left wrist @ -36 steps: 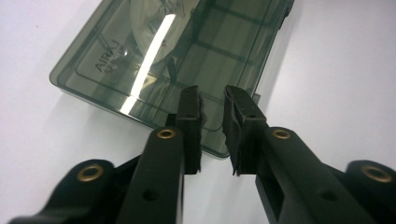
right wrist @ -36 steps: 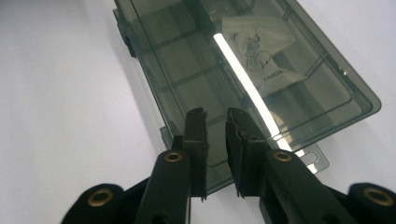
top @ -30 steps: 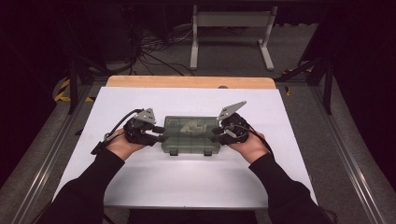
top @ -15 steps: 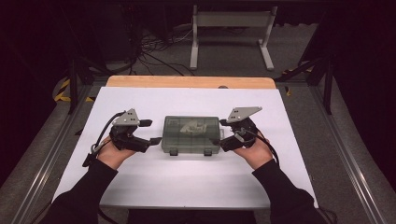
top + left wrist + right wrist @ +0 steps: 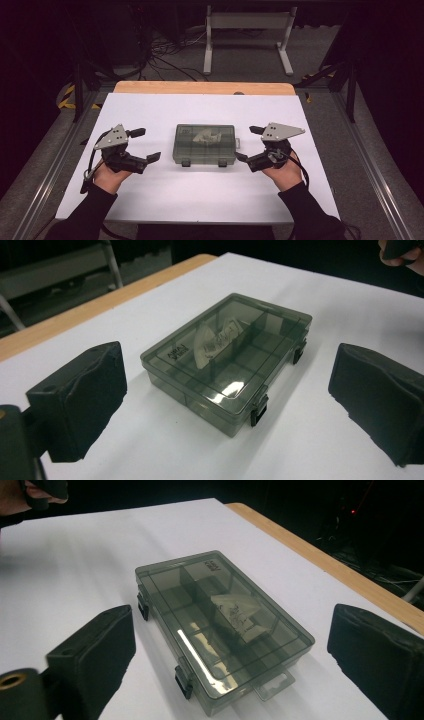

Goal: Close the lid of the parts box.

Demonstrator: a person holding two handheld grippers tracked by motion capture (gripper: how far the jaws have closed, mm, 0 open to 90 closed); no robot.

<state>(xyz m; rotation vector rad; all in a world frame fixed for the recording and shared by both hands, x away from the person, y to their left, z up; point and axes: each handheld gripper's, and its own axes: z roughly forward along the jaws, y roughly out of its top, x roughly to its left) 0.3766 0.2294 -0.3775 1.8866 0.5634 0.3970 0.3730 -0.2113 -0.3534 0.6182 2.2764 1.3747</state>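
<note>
Release looks complete: both the left gripper (image 5: 145, 145) and right gripper (image 5: 248, 143) have just spread their jaws and backed off sideways, leaving the closed smoky plastic box (image 5: 204, 144) resting mid-table (image 5: 165, 200), untouched between them.

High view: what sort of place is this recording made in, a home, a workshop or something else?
Most likely a lab or recording rig, not a home. A white-topped table stands in a dark room, loose cables trail over the grey floor behind it, and metal frame rails run along its sides.
</note>
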